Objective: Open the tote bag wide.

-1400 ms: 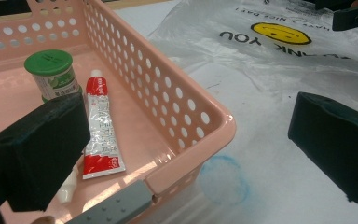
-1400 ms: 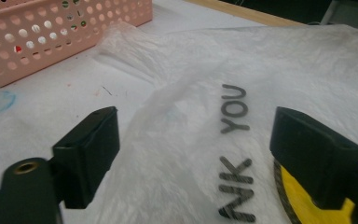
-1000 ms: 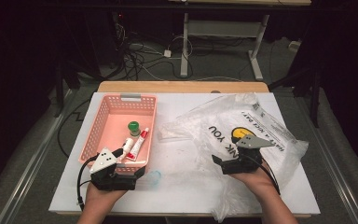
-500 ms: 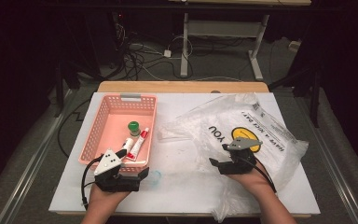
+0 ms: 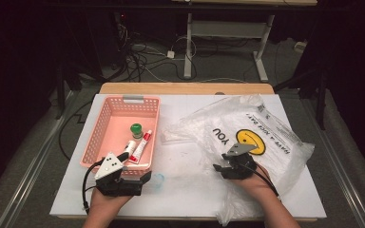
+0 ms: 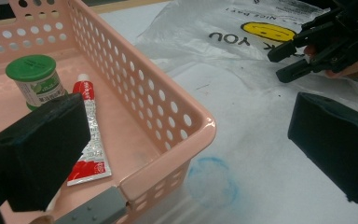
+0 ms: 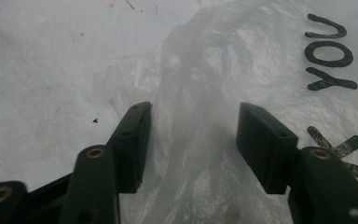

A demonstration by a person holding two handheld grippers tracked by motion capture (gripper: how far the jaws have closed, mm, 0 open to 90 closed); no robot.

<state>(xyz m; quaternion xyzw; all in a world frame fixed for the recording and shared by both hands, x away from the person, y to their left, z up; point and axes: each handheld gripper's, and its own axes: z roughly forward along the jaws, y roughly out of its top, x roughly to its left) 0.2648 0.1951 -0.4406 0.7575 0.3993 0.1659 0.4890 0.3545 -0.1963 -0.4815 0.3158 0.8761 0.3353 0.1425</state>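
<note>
We have right gripper (image 7: 191, 135) low over plastic bag (image 5: 261, 137) edge on table, jaws just been closing astride raised fold, not yet pinching. Left gripper (image 6: 186, 144) wide open, empty, parked at pink basket (image 5: 105, 124) corner, ready for loading.

The plastic bag (image 5: 247, 137) lies flat and crumpled on the right half of my bench (image 5: 180, 190), thin and see-through with a milky sheen. It carries a yellow smiley face and black lettering, "YOU" among it, printed upside down from where I stand. Its near-left part is gathered into a raised, wrinkled ridge (image 7: 191, 116) that runs away from me, and that ridge sits between the jaws of my right claw (image 7: 193, 140), which have just been closing around it; the pads are not yet pressing it. The bag's far corner reaches the bench's back edge.
</note>
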